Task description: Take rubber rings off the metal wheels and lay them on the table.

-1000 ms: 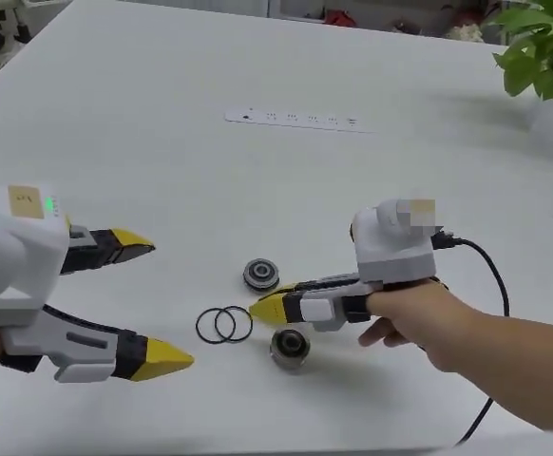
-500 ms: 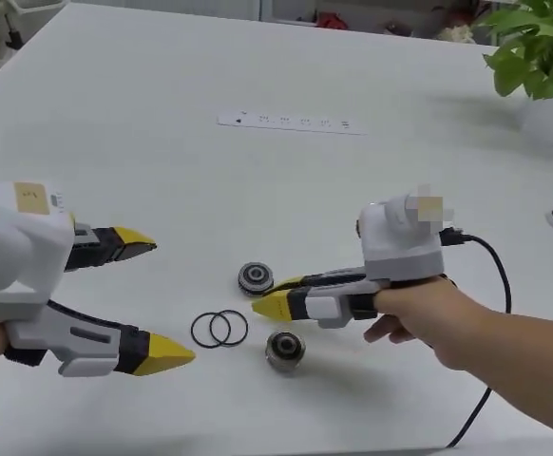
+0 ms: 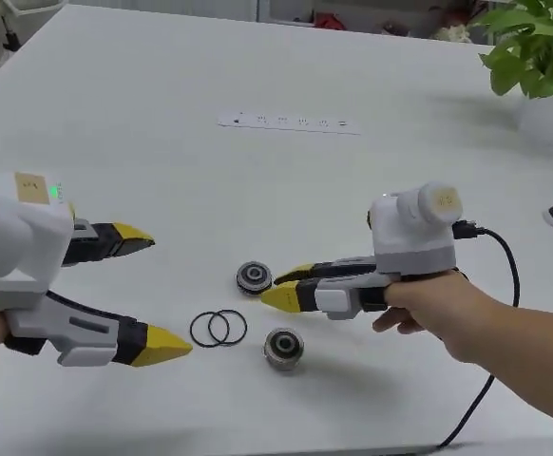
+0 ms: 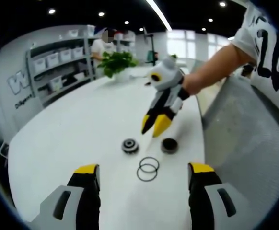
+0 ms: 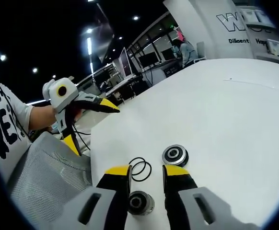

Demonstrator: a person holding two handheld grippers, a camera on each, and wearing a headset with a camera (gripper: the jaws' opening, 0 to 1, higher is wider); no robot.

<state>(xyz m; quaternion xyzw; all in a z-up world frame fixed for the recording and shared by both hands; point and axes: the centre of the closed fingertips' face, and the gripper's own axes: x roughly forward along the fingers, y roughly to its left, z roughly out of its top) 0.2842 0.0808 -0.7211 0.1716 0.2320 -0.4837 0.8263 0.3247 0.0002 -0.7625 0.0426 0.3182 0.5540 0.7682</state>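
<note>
Rubber rings on table, metal wheels nearby

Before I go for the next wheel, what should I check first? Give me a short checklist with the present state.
1. The left gripper has its jaws wide open and holds nothing: ok.
2. The right gripper holds nothing, jaws a little apart: ok.
3. Two rubber rings lie flat on the table, overlapping, off the wheels: ok.
4. The far wheel and near wheel stand apart, uncovered: ok.
5. A ring left on either wheel: cannot tell.
</note>
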